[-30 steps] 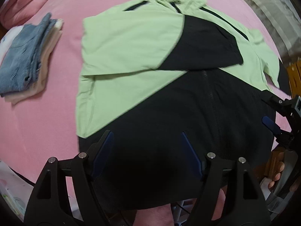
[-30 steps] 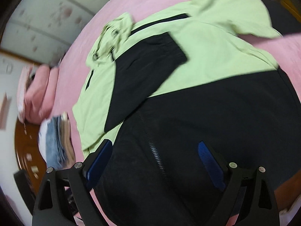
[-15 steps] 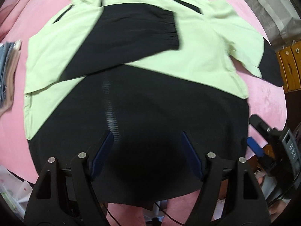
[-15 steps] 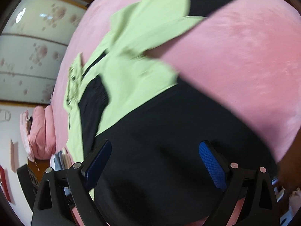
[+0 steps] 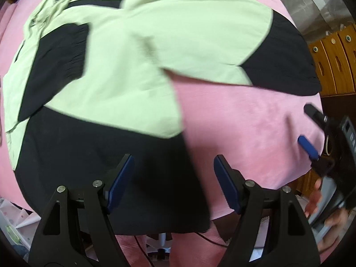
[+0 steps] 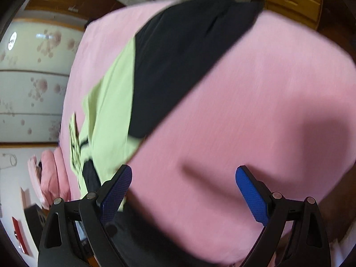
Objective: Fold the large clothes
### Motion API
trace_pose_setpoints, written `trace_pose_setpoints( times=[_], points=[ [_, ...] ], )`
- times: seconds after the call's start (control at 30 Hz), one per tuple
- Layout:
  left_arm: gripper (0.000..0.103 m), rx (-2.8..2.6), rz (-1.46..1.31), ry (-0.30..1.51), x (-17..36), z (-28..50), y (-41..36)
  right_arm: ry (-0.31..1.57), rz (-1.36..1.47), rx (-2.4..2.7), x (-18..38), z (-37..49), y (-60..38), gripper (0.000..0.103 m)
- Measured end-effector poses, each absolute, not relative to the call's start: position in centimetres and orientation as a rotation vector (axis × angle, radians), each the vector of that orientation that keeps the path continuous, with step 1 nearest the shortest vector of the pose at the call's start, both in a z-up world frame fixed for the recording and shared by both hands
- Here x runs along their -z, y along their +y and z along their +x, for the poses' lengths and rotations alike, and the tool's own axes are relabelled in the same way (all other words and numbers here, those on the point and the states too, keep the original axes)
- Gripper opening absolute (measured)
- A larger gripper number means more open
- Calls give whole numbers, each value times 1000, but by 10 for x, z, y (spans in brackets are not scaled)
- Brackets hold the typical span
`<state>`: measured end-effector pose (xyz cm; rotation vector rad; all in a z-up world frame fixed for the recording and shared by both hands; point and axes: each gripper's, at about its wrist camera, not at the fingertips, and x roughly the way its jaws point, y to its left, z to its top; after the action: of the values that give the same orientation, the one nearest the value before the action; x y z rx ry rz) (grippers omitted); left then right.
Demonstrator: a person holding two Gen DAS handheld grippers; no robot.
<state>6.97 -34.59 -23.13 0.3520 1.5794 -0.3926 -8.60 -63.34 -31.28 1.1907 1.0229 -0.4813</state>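
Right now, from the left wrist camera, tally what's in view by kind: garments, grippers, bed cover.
Garments: 1, green-and-black jacket
Grippers: 2, left gripper, right gripper
Bed cover: 1, pink cover
Total: 4

Your left gripper (image 5: 174, 179) now hangs over the jacket's (image 5: 124, 71) right hem corner rather than its black middle. Your right gripper (image 6: 183, 188) now faces bare pink bedspread (image 6: 255, 115), the unfolded sleeve (image 6: 178, 51) lying ahead, the jeans stack gone from view.
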Motion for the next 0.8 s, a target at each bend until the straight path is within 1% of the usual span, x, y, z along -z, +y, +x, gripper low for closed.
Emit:
trace_pose_setpoints(
  times=[0.23, 0.3, 0.37, 0.4, 0.43, 0.47, 0.5, 0.53, 0.6, 0.63, 0.7, 0.73, 0.77, 0.8],
  points=[
    [71, 413, 417, 1582, 234, 65, -407, 911, 1224, 520, 319, -85, -722, 94],
    [71, 408, 424, 1576, 232, 65, -418, 872, 1215, 531, 319, -83, -739, 89],
    [71, 405, 423, 1570, 231, 66, -426, 855, 1204, 555, 321, -84, -745, 78],
    [71, 413, 422, 1569, 230, 66, -431, 846, 1208, 570, 323, -84, -750, 69],
    [71, 419, 428, 1567, 230, 66, -435, 829, 1216, 598, 325, -85, -758, 66],
    [71, 422, 439, 1564, 230, 67, -440, 805, 1236, 631, 328, -86, -764, 59],
    [71, 423, 451, 1558, 229, 67, -444, 777, 1261, 662, 330, -86, -769, 54],
    [71, 421, 456, 1554, 228, 65, -449, 757, 1284, 679, 331, -93, -774, 53],
    [71, 423, 452, 1551, 225, 66, -455, 701, 1331, 728, 336, -95, -783, 43],
    [71, 440, 441, 1549, 223, 67, -454, 689, 1336, 739, 338, -93, -783, 39],
    [71, 454, 422, 1548, 219, 68, -455, 689, 1338, 760, 341, -94, -787, 16],
    [71, 458, 420, 1545, 218, 70, -448, 691, 1342, 761, 342, -95, -789, 13],
    [71, 461, 417, 1543, 216, 67, -442, 684, 1350, 760, 343, -96, -790, 8],
    [71, 465, 410, 1542, 215, 67, -441, 673, 1352, 756, 342, -100, -785, 7]
  ],
)
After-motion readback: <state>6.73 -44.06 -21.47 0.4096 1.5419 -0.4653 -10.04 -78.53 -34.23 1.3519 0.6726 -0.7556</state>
